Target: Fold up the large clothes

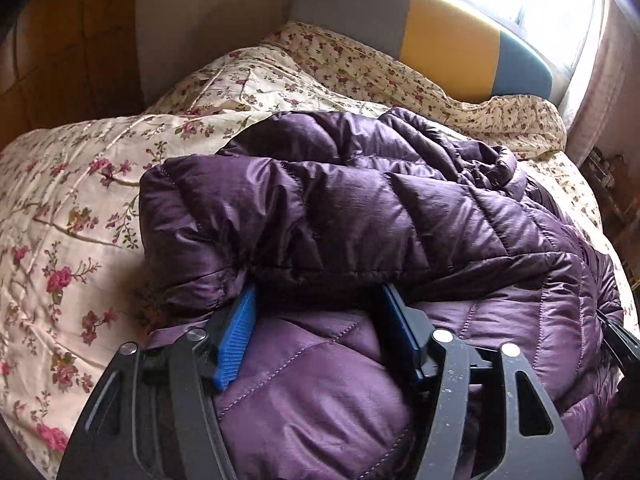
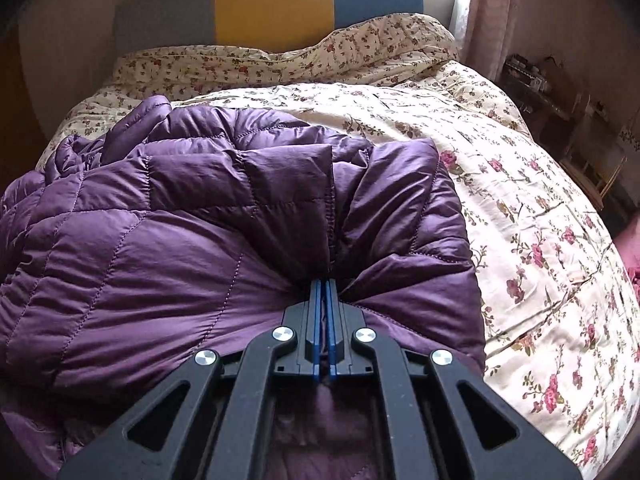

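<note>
A purple quilted puffer jacket (image 1: 360, 208) lies bunched on a bed with a floral cover (image 1: 72, 208). My left gripper (image 1: 320, 300) is open, its blue pads (image 1: 234, 344) wide apart with a thick fold of the jacket lying between them and draped over the tips. In the right wrist view the jacket (image 2: 168, 240) fills the left and middle. My right gripper (image 2: 325, 286) is shut on a pinched fold of the jacket near its right edge, fabric puckering around the tips.
A grey, yellow and blue headboard (image 2: 272, 4) stands at the far end behind a floral pillow roll (image 2: 280, 60). A bright window with pink curtains (image 1: 616, 60) is at the right. A cluttered bedside shelf (image 2: 560, 92) stands right of the bed. A wooden wardrobe (image 1: 60, 40) is at the left.
</note>
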A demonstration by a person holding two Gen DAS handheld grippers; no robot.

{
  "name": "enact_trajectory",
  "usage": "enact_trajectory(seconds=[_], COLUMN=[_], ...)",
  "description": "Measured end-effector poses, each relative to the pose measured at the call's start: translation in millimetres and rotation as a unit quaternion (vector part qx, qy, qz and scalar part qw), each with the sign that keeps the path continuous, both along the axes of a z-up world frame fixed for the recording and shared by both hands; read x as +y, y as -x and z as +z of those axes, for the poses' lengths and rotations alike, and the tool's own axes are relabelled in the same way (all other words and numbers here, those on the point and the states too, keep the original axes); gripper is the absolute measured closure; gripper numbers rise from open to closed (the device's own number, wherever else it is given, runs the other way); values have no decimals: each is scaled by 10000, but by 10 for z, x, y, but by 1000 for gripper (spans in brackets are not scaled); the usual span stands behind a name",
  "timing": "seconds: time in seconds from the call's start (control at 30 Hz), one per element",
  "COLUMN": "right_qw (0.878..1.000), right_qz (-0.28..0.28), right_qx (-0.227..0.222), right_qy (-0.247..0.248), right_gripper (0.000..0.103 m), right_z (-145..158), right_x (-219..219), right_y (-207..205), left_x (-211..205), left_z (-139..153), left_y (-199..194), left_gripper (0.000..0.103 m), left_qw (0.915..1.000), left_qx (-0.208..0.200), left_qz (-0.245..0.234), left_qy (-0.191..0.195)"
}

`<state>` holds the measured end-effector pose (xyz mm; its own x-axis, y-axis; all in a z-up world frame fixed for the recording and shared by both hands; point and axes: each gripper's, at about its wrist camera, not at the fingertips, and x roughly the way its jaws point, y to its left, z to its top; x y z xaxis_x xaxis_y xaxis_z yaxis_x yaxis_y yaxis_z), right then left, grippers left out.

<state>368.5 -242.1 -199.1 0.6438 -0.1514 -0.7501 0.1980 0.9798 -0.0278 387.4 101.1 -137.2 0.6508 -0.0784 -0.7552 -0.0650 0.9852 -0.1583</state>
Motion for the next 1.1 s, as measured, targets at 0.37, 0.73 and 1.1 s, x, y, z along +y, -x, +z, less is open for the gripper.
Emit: enact_trajectory(seconds=[0.37, 0.73, 1.1], right_qw=[9964, 9916, 9904], right_qz=[449, 1206, 1284], right_qx=[-708, -477, -422], right_qy=[-157, 2, -288], right_gripper=[43, 24, 20], right_z=[551, 269, -66], right_x=[272, 930, 861], right_y=[87, -398, -495], left_x=[-163, -447, -465], left_z=[494, 346, -31], left_y=[171, -135, -209], left_gripper=[22, 22, 20], left_qw=[9984, 9981, 9982], left_qx=[-546, -451, -305], left_qz=[-41, -405, -459], left_qy=[100, -121, -253])
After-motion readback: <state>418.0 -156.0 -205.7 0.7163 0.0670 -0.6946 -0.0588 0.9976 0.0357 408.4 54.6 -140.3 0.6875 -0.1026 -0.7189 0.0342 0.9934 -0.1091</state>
